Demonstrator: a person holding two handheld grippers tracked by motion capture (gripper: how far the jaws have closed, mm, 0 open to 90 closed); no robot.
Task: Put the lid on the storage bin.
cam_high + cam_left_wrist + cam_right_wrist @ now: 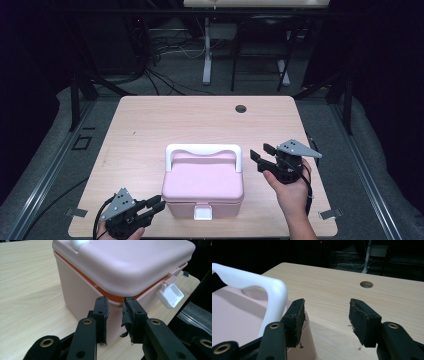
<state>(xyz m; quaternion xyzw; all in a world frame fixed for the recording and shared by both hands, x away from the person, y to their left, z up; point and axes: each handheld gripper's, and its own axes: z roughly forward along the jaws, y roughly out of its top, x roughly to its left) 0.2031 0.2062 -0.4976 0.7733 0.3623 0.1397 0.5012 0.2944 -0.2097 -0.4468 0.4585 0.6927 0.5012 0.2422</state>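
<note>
At the near edge of the table (150, 107), the left gripper (156, 205) sits low at the front left corner of the pink box (202, 192), jaws levelled at the seam where lid meets body. In the left gripper view, its jaws (115, 303) stand slightly parted with nothing between them, the pads short of the box wall or at most grazing it; contact cannot be confirmed. The white latch (203, 213) hangs at the centre of the box's front face, to the right of this gripper and on its near side, so the left hand is judged the nearer to it. The box stands squarely at the near centre of the table, its long axis running left to right across the person's front. It is smooth moulded plastic with rounded corners, and an orange band (82, 275) shows at the lid seam. Farther back, the right gripper (262, 152) is held off the box's right rear corner, jaws spread wide and empty, pointing leftward toward the white handle (202, 150), which stands upright across the back of the lid. In the right gripper view, the handle's glossy curved end (275, 293) lies just left of the left pad, not between the jaws. The tabletop is pale wood-grain laminate, with a round cable hole (240, 108) near its far edge.
</note>
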